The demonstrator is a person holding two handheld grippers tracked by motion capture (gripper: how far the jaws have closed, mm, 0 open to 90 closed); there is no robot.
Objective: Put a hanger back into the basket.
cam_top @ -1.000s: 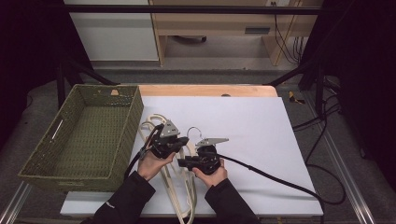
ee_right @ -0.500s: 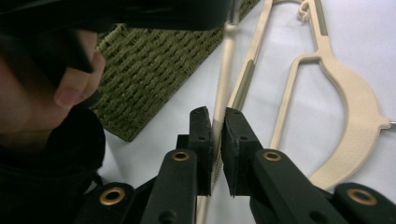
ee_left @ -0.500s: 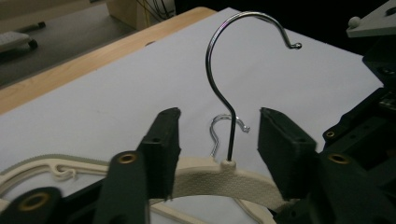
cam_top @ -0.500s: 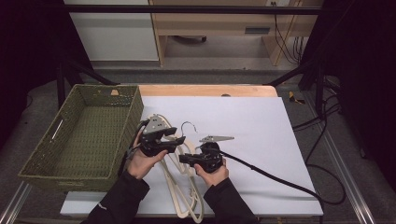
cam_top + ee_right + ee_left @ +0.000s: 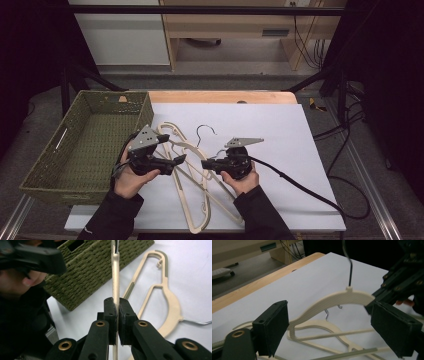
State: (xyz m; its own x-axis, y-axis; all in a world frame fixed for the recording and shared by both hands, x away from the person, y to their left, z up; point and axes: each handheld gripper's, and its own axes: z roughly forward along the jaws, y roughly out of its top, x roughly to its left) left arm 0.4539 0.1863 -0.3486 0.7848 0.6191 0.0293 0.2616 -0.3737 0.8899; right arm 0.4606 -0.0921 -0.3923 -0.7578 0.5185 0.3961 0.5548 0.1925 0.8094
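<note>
Basket (image 5: pixel 85 145) of green wicker sits at the table's left edge. Just right of it the left gripper (image 5: pixel 181 159) hangs above the white sheet (image 5: pixel 280 150), its jaws just having opened wide, with nothing pressed between the pads. Cream hangers (image 5: pixel 192 200) lie piled between the hands. Farther right, the right gripper (image 5: pixel 116 315) is clamped on the raised hanger (image 5: pixel 332 302), its jaws pinching the thin cream shoulder.
</note>
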